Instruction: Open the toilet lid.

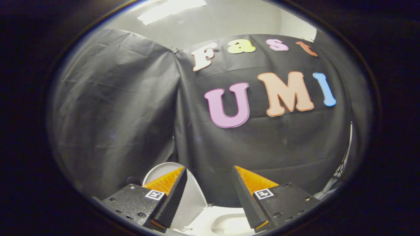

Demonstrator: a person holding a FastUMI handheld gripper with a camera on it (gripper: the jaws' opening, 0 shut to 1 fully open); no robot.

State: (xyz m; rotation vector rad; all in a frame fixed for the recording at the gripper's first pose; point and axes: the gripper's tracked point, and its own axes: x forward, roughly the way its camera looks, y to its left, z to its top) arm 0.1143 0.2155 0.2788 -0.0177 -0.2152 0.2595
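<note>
The white toilet lid (193, 200) stands raised, nearly upright, leaning back toward the black cloth wall, partly behind my left finger (170, 193). Below it, between my fingers, lies the white seat and bowl rim (226, 221). My gripper (209, 172) is open, fingers wide apart, held above the toilet with nothing between them. The lid's left part is hidden by the left finger.
Black cloth walls (124, 108) meet in a corner just behind the toilet. A white ceiling with a light panel (170, 8) is overhead. Thin white cables (341, 170) hang at the far right beside the cloth.
</note>
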